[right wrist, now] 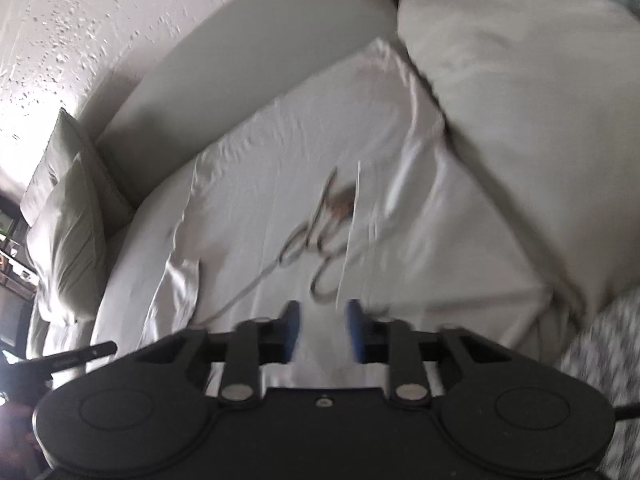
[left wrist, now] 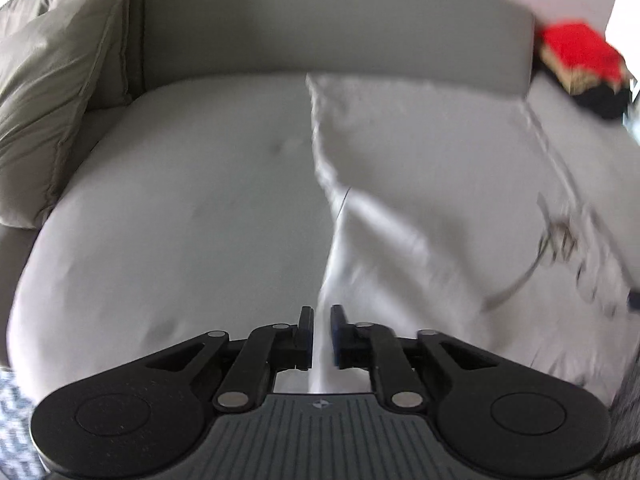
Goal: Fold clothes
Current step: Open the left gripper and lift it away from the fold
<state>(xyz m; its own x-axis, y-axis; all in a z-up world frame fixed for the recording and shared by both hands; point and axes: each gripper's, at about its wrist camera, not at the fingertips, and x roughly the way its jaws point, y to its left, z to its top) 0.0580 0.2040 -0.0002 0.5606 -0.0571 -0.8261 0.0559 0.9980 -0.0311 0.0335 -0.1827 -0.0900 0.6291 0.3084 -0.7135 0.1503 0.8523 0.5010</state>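
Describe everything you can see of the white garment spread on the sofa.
The white garment is thin, creased cloth lying mostly flat across the pale sofa seat, with a dark script print near its middle. Its far edge lies near the backrest, and one side lies against a seat cushion. The left gripper pinches a raised ridge of it; the right gripper stands over its near edge, cloth between the fingers.

1. A pale grey sofa (left wrist: 180, 200) with a curved backrest (left wrist: 320, 28) fills both views.
2. Grey cushions (left wrist: 52, 92) lean at one end.
3. A textured white wall (right wrist: 80, 12) rises behind, brightly lit.
4. A patterned rug (right wrist: 600, 352) covers the floor.
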